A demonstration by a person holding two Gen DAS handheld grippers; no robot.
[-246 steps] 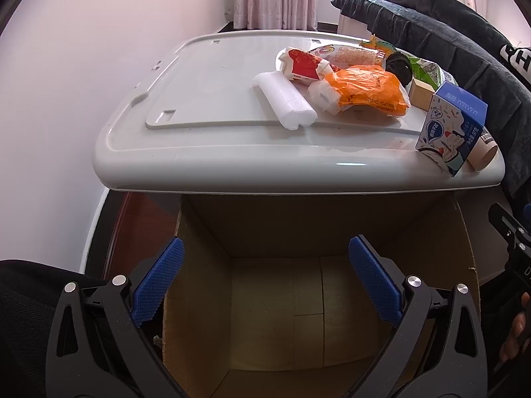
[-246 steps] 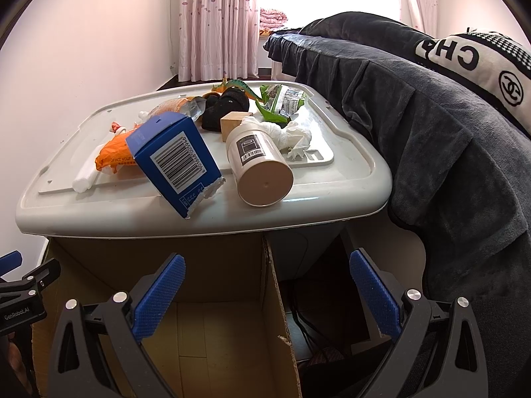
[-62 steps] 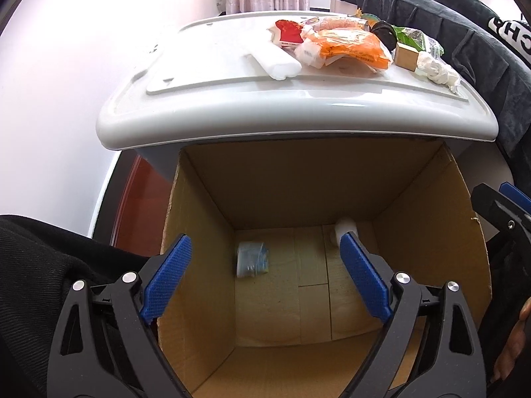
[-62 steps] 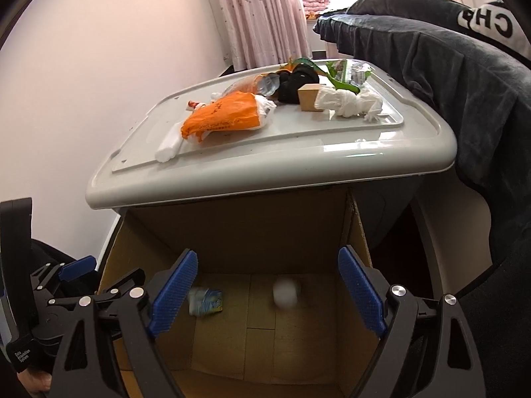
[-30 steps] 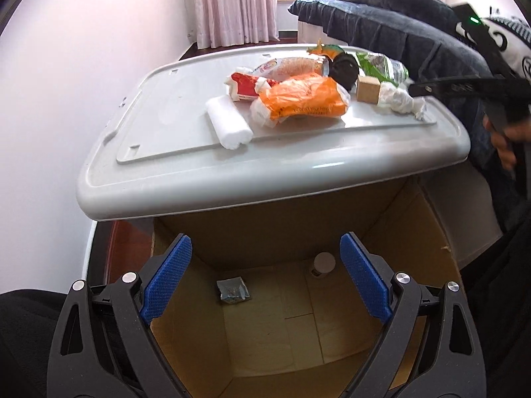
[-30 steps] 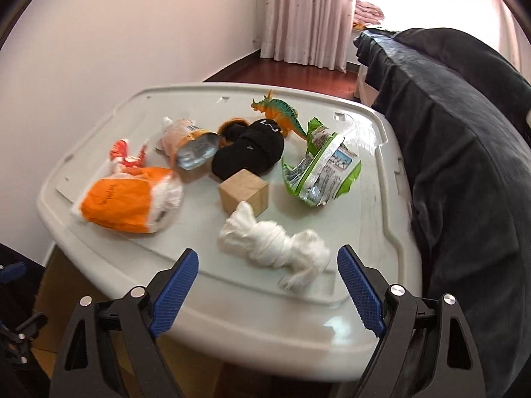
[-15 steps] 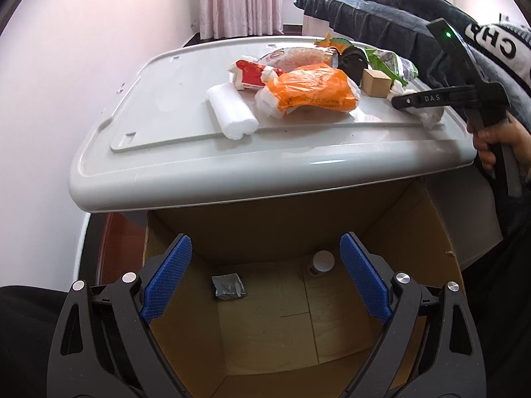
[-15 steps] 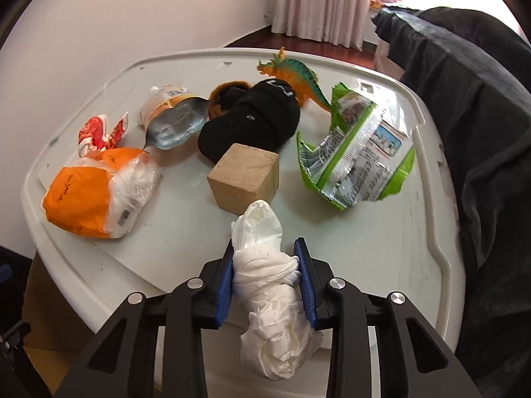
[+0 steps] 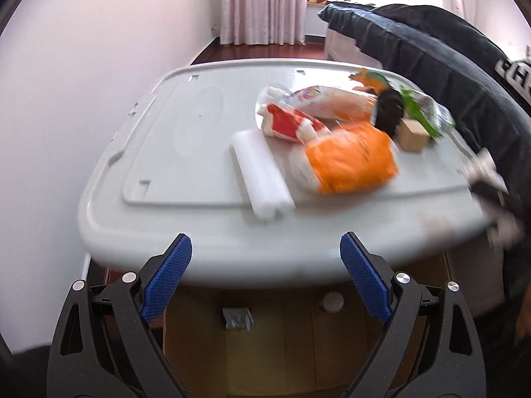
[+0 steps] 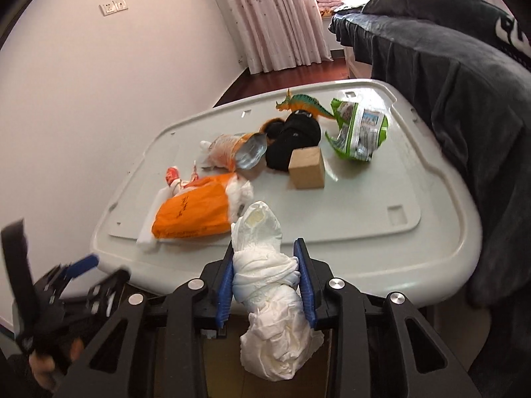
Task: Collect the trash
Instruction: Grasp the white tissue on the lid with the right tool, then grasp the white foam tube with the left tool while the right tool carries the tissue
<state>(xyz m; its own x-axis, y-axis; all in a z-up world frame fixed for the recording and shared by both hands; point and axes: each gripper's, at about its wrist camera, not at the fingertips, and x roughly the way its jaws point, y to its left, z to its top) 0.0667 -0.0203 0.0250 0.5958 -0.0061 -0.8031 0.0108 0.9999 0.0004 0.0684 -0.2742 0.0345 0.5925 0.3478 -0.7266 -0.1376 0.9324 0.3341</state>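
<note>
Now right gripper [image 10: 265, 277] clamps crumpled white tissue wad [image 10: 265, 265]; left gripper [image 9: 265, 282] fingers wide.

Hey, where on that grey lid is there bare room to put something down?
The lid is bare on its wall-side half, left of the white foam roll, and along the near edge right of the wooden block. Crowded: the middle, around the orange bag.

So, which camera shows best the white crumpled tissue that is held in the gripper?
The right wrist view: the white crumpled tissue is sharp and central, clamped in the right gripper. The left wrist view shows only a white blur at the right edge.
</note>
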